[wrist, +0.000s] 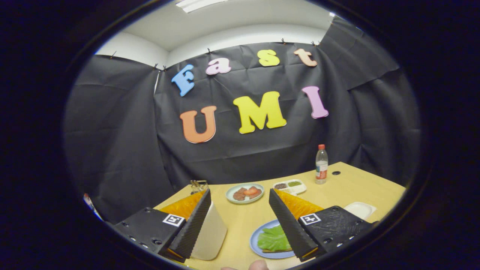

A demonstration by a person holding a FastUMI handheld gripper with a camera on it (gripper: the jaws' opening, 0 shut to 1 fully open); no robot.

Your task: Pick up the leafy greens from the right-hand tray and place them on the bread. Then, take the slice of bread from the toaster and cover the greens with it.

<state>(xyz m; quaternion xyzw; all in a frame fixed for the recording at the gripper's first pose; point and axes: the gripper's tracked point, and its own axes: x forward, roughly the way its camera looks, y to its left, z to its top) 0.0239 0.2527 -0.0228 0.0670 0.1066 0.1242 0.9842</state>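
Gripper [240, 221] fingers spread, holding nothing; bread slice [210, 234] against left finger; greens [273, 239] on blue plate [257, 240] at 5 o'clock.

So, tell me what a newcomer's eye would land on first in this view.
First, the two black ribbed fingers of the gripper, spread open over the light wooden table. Next, the bright green leafy greens lying on bread on the blue plate, beside the right-hand finger. Beyond the fingertips, a pale round plate of red and brown food and a clear red-capped plastic bottle.
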